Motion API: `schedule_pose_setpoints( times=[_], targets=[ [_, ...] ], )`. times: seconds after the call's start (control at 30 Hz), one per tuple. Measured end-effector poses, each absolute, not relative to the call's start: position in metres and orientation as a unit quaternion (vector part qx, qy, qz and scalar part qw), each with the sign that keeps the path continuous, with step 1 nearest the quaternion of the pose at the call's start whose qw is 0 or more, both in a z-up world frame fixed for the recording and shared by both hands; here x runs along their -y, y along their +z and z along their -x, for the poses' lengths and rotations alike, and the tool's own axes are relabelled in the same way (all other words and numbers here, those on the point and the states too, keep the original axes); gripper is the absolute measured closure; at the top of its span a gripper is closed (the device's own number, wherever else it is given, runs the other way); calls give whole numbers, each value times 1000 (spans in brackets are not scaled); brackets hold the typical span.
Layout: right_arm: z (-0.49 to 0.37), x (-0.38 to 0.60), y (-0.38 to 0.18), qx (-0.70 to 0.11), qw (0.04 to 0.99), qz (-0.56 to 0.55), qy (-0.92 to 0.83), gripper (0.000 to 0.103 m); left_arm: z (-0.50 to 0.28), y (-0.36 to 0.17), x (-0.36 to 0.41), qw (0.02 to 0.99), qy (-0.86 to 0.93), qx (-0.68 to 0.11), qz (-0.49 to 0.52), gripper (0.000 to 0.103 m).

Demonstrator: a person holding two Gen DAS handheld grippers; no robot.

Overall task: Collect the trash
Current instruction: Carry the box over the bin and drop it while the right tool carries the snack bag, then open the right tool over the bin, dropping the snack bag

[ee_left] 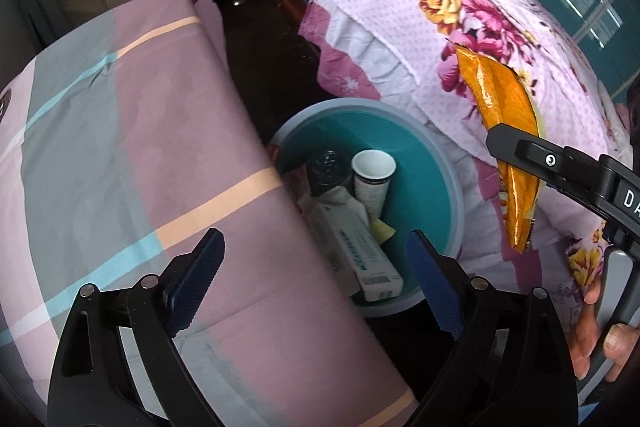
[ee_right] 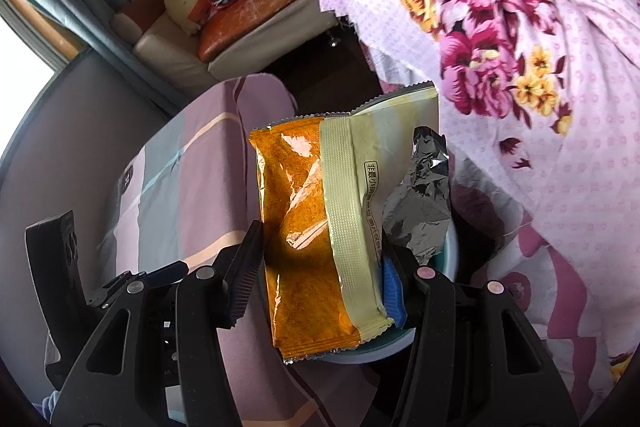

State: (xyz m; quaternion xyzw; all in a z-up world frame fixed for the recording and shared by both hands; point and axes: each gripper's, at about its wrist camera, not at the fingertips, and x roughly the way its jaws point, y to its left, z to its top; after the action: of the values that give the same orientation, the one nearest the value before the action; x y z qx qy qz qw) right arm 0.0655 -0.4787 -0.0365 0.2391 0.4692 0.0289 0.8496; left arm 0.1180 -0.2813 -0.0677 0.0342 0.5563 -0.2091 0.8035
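A crinkled orange foil snack wrapper (ee_right: 308, 231), glossy with a pale yellow seam strip and a silver torn inner face, stands pinched between the ribbed black jaws of the right gripper (ee_right: 320, 259). From the left wrist view, it hangs above the far rim of a round teal plastic bin (ee_left: 432, 187) wedged between a plaid-covered bed (ee_left: 120, 147) and a floral quilt (ee_left: 440, 7). The left gripper (ee_left: 316, 283) hovers over the bin's near rim, jaws spread wide, holding nothing. Inside the bin lie a white paper cup (ee_left: 372, 179) and a long cardboard box (ee_left: 356, 255).
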Motion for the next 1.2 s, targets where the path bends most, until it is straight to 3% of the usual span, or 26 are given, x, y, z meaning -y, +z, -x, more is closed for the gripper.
schedule_pose_setpoints(
  times=[0.3,0.6,0.77,1.2],
  targets=[
    [-75,458,-42,-485,844,-226,31,50,-124,-73,257,803,-193,-563,-17,11],
    [-84,445,-49,-503,837,-214,24,40,-127,-76,242,803,-189,-566,-6,11],
    [-89,439,-54,-515,830,-215,15,30,-128,-77,233,803,-186,-567,2,11],
    [-92,428,-53,-524,827,-203,10,25,-127,-75,215,805,-184,-564,16,11]
  ],
)
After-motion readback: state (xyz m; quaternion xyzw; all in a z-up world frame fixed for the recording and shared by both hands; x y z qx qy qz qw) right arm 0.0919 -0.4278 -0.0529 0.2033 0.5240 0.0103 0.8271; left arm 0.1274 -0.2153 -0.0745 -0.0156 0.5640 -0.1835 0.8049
